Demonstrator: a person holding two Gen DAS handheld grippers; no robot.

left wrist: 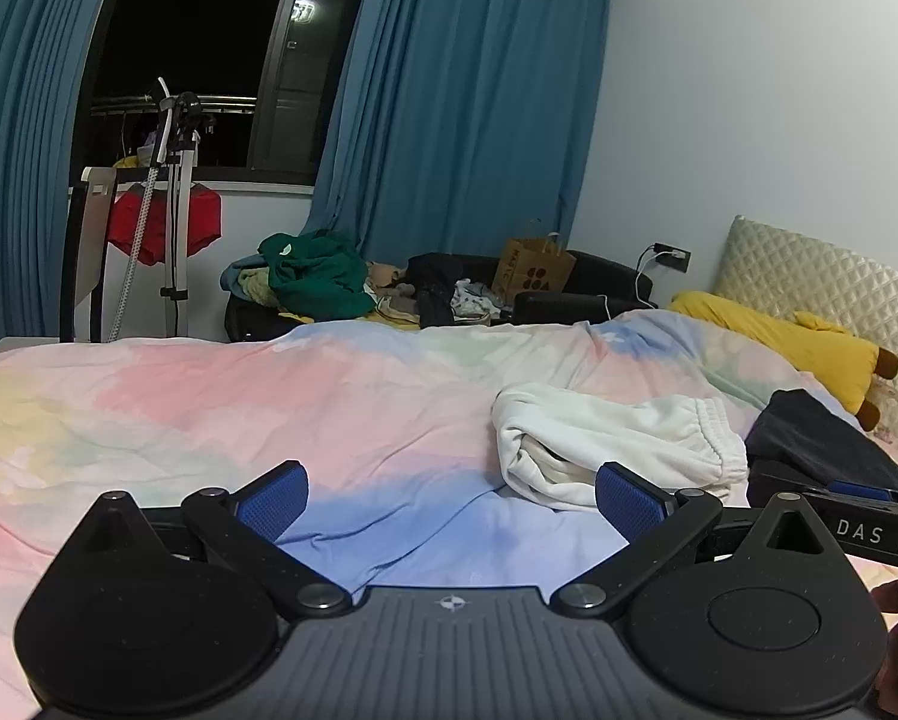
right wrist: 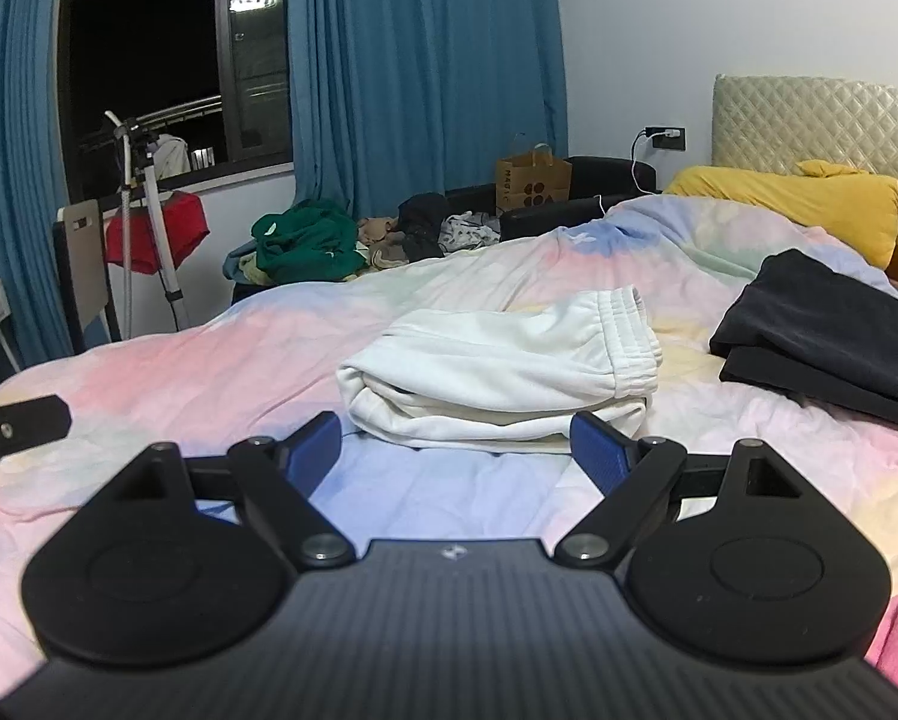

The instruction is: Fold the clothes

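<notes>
A folded white garment with an elastic waistband [right wrist: 502, 372] lies on the pastel bedspread [right wrist: 209, 372], also in the left wrist view [left wrist: 616, 444]. A folded black garment [right wrist: 826, 336] lies to its right, also in the left wrist view [left wrist: 820, 438]. My right gripper [right wrist: 454, 453] is open and empty, just in front of the white garment. My left gripper [left wrist: 449, 498] is open and empty, over bare bedspread [left wrist: 209, 408] to the left of the white garment. The right gripper's tip [left wrist: 856, 492] shows at the left view's right edge.
A yellow plush pillow [right wrist: 808, 210] lies by the quilted headboard [right wrist: 820, 120]. A pile of clothes [right wrist: 341, 240] and a paper bag [right wrist: 532, 180] sit on a black sofa beyond the bed. A stand with a red garment [right wrist: 155, 234] is at the left by the window.
</notes>
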